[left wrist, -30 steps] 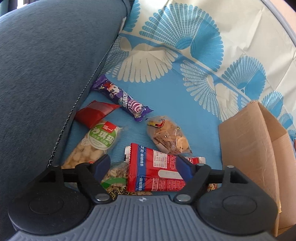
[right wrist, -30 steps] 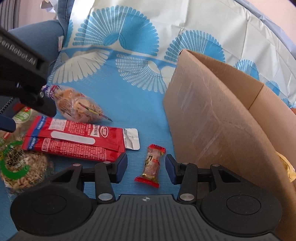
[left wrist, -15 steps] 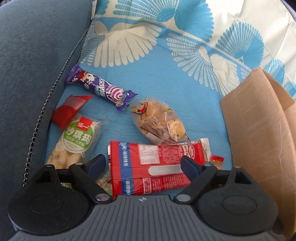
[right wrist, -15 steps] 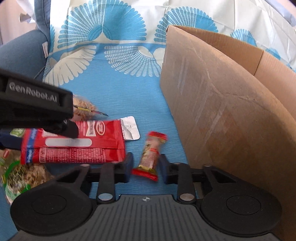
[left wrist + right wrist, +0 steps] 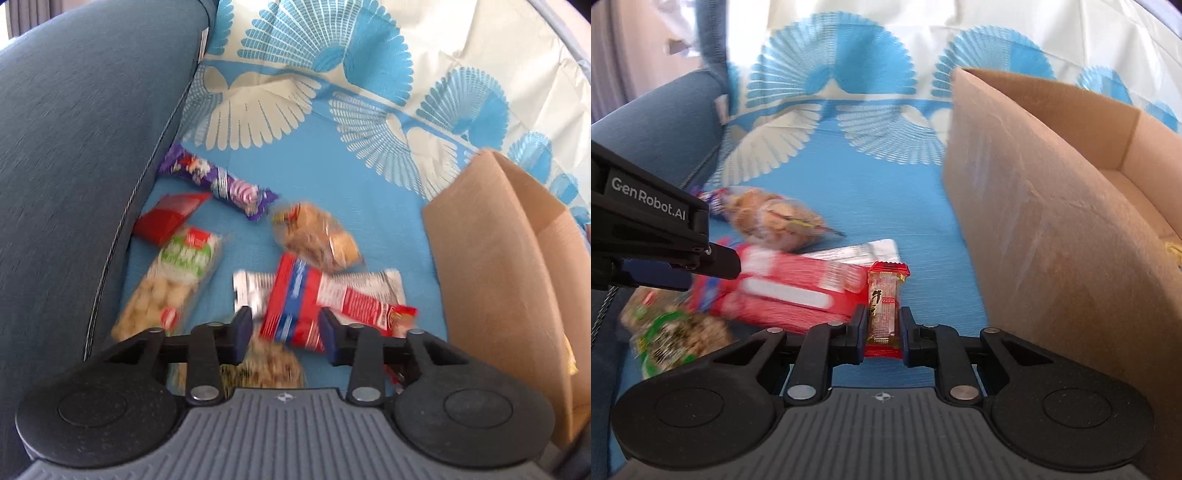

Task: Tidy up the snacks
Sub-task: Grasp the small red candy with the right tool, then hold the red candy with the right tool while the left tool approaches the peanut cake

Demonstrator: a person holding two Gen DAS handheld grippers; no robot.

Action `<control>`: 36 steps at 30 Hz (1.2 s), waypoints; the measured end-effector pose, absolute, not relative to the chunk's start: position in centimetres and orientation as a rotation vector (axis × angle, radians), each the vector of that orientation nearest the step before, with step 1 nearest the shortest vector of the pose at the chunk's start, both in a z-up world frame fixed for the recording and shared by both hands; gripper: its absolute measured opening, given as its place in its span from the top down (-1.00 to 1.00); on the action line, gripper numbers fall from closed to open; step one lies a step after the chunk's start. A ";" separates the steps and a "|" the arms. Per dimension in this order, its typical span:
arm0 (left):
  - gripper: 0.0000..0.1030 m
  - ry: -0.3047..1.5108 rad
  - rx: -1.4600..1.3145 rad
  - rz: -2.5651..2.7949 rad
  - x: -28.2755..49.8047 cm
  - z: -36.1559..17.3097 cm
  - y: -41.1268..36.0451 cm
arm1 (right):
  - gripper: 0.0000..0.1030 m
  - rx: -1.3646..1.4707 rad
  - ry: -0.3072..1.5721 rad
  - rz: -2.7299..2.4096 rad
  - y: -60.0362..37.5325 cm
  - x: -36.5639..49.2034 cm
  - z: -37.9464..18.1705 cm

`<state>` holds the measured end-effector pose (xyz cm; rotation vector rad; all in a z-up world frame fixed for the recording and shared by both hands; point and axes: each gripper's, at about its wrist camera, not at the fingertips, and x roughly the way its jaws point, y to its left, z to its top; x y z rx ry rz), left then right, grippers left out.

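A long red snack pack [image 5: 295, 302] lies on the blue patterned cloth [image 5: 332, 166]. My left gripper [image 5: 286, 332] has its jaws closing on it, and the pack buckles and tilts between the pads. The picture is blurred there. In the right wrist view the same pack [image 5: 798, 291] sits under the left gripper's black body. My right gripper [image 5: 882, 332] is closing tight on a small red-ended candy bar [image 5: 884, 295], which stands upright between its pads. An open cardboard box [image 5: 1052, 240] stands just to the right of it.
More snacks lie left of the box [image 5: 498, 258]: a purple bar [image 5: 221, 184], a small red packet [image 5: 170, 218], a green-label puff bag [image 5: 173, 280], a clear biscuit bag [image 5: 317, 236] and a nut bag [image 5: 266, 365]. A grey-blue sofa arm [image 5: 74, 147] borders the left.
The left jaws have narrowed from wide apart onto the red pack, which has twisted. The right jaws have closed on the candy bar, which now stands straight between them.
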<state>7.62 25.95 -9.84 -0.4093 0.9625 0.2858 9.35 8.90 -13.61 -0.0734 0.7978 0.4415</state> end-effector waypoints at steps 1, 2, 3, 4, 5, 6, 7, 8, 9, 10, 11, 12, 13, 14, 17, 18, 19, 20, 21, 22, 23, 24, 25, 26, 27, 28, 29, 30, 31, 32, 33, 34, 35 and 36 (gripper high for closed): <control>0.28 0.970 -0.420 0.274 7.1 -9.8 25.9 | 0.65 -0.077 0.802 0.463 8.9 9.1 -13.5; 0.34 0.978 -0.432 0.260 6.5 -9.8 25.7 | 0.65 -0.085 0.803 0.477 8.9 8.9 -13.4; 0.36 0.992 -0.448 0.243 5.7 -9.9 25.6 | 0.65 -0.096 0.807 0.491 8.9 8.6 -13.4; 0.40 1.006 -0.459 0.229 5.2 -9.9 25.5 | 0.65 -0.100 0.814 0.505 8.8 8.3 -13.3; 0.41 1.016 -0.466 0.214 4.5 -9.9 25.3 | 0.65 -0.100 0.825 0.517 8.7 8.1 -13.3; 0.41 1.017 -0.464 0.202 3.7 -9.8 25.0 | 0.65 -0.101 0.837 0.528 8.6 7.9 -13.3; 0.41 1.015 -0.460 0.193 3.0 -9.6 24.7 | 0.65 -0.107 0.848 0.540 8.6 7.5 -13.3; 0.41 1.013 -0.458 0.187 2.5 -9.5 24.6 | 0.65 -0.115 0.854 0.550 8.5 7.1 -13.2; 0.41 1.007 -0.460 0.190 2.0 -9.5 24.5 | 0.65 -0.122 0.858 0.558 8.5 6.7 -13.2; 0.41 0.995 -0.462 0.197 1.6 -9.3 24.6 | 0.65 -0.128 0.861 0.566 8.4 6.2 -13.1; 0.41 0.980 -0.464 0.206 1.3 -9.2 24.8 | 0.65 -0.134 0.866 0.574 8.2 5.8 -13.0; 0.41 0.966 -0.472 0.217 1.0 -9.1 25.1 | 0.65 -0.138 0.870 0.583 8.0 5.3 -12.9; 0.41 0.959 -0.487 0.231 0.8 -9.1 25.4 | 0.65 -0.142 0.874 0.591 7.7 4.8 -12.7; 0.41 0.960 -0.498 0.243 0.7 -9.2 25.6 | 0.65 -0.146 0.876 0.601 7.4 4.3 -12.5; 0.28 0.964 -0.506 0.289 0.7 -9.3 26.2 | 0.65 -0.154 0.881 0.644 6.7 2.9 -11.7; 0.20 0.963 -0.506 0.304 0.9 -9.3 26.5 | 0.65 -0.158 0.878 0.662 6.4 2.5 -11.5; -0.01 0.965 -0.511 0.316 1.1 -9.3 26.7 | 0.65 -0.165 0.873 0.681 6.2 2.0 -11.2; -0.22 0.969 -0.522 0.328 1.2 -9.5 26.9 | 0.65 -0.171 0.869 0.702 5.9 1.7 -11.1; -0.28 0.972 -0.534 0.338 1.4 -9.6 27.0 | 0.65 -0.172 0.869 0.726 5.7 1.5 -11.0; -0.34 0.977 -0.547 0.347 1.7 -9.8 27.2 | 0.64 -0.167 0.873 0.754 5.4 1.3 -11.1; -0.44 0.984 -0.559 0.355 2.0 -10.0 27.3 | 0.64 -0.161 0.882 0.775 5.2 1.2 -11.2; -0.53 0.995 -0.574 0.366 2.3 -10.3 27.4 | 0.63 -0.152 0.889 0.787 4.9 1.1 -11.3; -0.63 1.004 -0.591 0.379 2.6 -10.6 27.6 | 0.63 -0.142 0.887 0.802 4.7 1.0 -11.4; -0.63 1.010 -0.606 0.386 2.8 -10.8 27.6 | 0.62 -0.140 0.877 0.813 4.5 0.9 -11.7; -0.63 1.015 -0.623 0.393 3.2 -11.1 27.7 | 0.61 -0.148 0.867 0.814 4.3 0.8 -12.0; -0.67 1.019 -0.636 0.400 3.5 -11.3 27.7 | 0.49 -0.155 0.867 0.814 4.2 0.8 -12.5; -0.74 1.028 -0.643 0.411 3.9 -11.5 27.6 | 0.47 -0.158 0.879 0.808 4.1 1.0 -12.9; -0.75 1.039 -0.642 0.421 4.3 -11.7 27.5 | 0.47 -0.151 0.892 0.802 4.2 1.2 -13.0; -0.75 1.047 -0.636 0.428 4.7 -11.9 27.3 | 0.40 -0.140 0.885 0.804 4.2 1.4 -12.8; -0.77 1.054 -0.621 0.438 5.2 -12.1 27.1 | 0.34 -0.144 0.875 0.811 4.3 1.5 -12.7; -0.77 1.062 -0.602 0.450 5.6 -12.2 26.8 | 0.34 -0.157 0.866 0.811 4.4 1.5 -12.7; -0.78 1.070 -0.584 0.460 6.0 -12.3 26.6 | 0.34 -0.175 0.868 0.805 4.5 1.6 -12.9; -0.78 1.077 -0.572 0.466 6.4 -12.4 26.4 | 0.33 -0.188 0.875 0.800 4.7 1.7 -13.1; -0.78 1.083 -0.560 0.475 6.7 -12.6 26.2 | 0.33 -0.195 0.870 0.800 4.8 1.6 -13.2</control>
